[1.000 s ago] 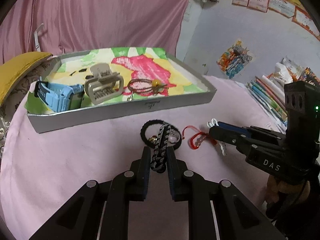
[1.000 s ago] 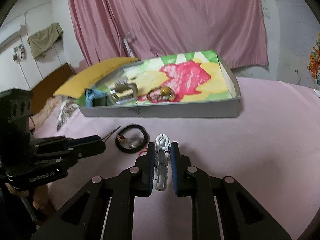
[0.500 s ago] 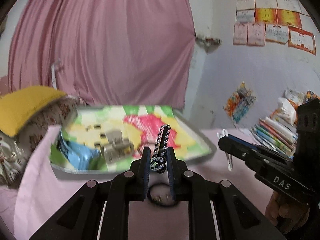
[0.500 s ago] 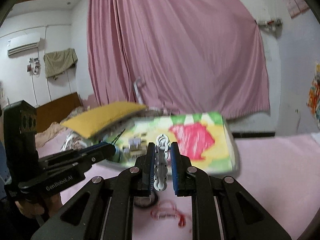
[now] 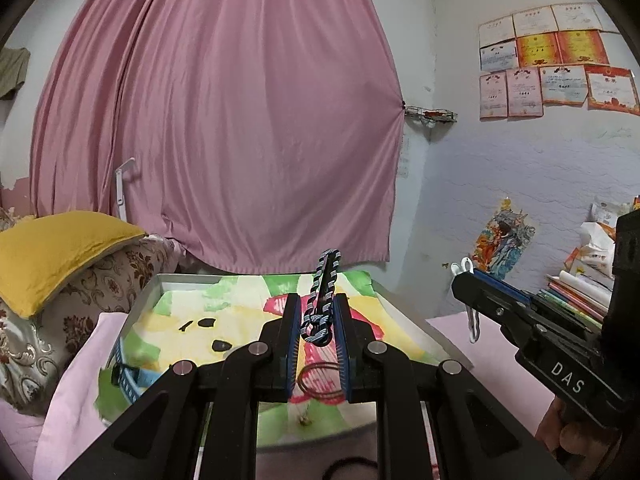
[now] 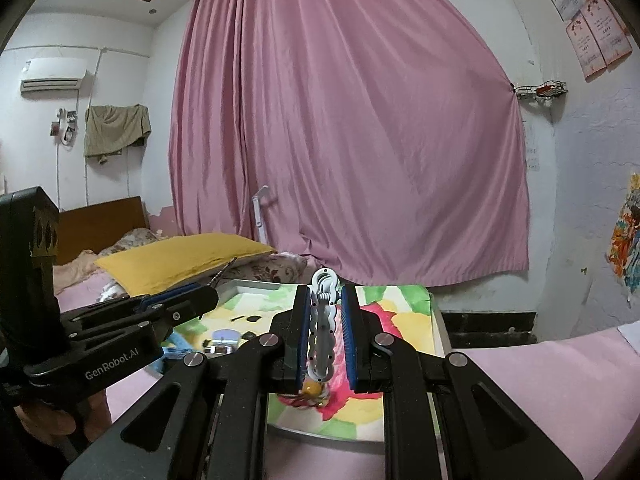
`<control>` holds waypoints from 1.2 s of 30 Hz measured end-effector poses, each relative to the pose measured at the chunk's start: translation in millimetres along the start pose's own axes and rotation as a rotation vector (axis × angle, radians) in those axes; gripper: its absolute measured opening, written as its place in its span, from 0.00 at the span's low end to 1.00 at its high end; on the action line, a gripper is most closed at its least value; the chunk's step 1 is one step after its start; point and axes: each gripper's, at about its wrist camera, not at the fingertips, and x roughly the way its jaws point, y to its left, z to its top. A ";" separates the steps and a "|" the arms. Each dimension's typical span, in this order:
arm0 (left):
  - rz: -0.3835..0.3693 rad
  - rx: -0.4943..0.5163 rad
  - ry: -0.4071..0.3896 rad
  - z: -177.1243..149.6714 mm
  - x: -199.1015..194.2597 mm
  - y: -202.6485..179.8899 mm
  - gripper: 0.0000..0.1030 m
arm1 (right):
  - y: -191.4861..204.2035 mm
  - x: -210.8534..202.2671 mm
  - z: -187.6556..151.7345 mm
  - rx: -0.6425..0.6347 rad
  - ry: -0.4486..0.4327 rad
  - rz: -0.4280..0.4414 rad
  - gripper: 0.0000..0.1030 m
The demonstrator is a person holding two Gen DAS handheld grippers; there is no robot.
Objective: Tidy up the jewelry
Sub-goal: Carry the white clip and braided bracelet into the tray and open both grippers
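Observation:
My left gripper (image 5: 317, 306) is shut on a black-and-blue striped hair clip (image 5: 322, 300) that stands up between the pads, held above the shallow box (image 5: 140, 304) with the colourful painted lining. My right gripper (image 6: 325, 300) is shut on a white wavy hair clip (image 6: 321, 332), also over the box (image 6: 440, 320). Inside the box lie a blue watch (image 5: 130, 378), a brown hair tie (image 5: 320, 378) and a small amber bead (image 6: 312, 390). The right gripper shows in the left wrist view (image 5: 466, 276), the left one in the right wrist view (image 6: 208, 300).
A black hair tie (image 5: 352, 468) lies on the pink cloth (image 5: 72, 400) in front of the box. A yellow pillow (image 5: 52, 248) sits on patterned bedding at the left. Stacked books (image 5: 580, 292) stand at the right. A pink curtain (image 5: 224, 128) hangs behind.
Both grippers have risen from the pink cloth with their clips and tipped up, coming over the box. The black hair tie and red cord stayed on the cloth below.

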 end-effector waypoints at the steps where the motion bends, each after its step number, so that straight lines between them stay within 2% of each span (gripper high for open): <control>1: 0.001 0.002 0.007 -0.2 4.3 0.4 0.14 | -1.1 3.4 -0.4 0.002 0.007 -0.001 0.13; 5: -0.009 0.007 0.080 -3.7 26.6 -1.1 0.14 | -5.3 21.6 -2.9 0.016 0.055 -0.012 0.13; 13: -0.019 0.038 0.230 -16.7 56.1 -9.4 0.15 | -35.6 60.0 -18.6 0.131 0.260 -0.023 0.13; 23: -0.023 0.018 0.411 -30.0 76.5 -5.2 0.15 | -47.9 87.6 -44.7 0.205 0.467 0.025 0.13; 29: -0.017 0.009 0.486 -36.5 85.7 -3.5 0.15 | -48.4 102.4 -53.5 0.238 0.543 0.034 0.13; 36: -0.018 -0.012 0.534 -40.8 90.0 -1.3 0.15 | -45.2 105.5 -53.6 0.227 0.553 0.023 0.14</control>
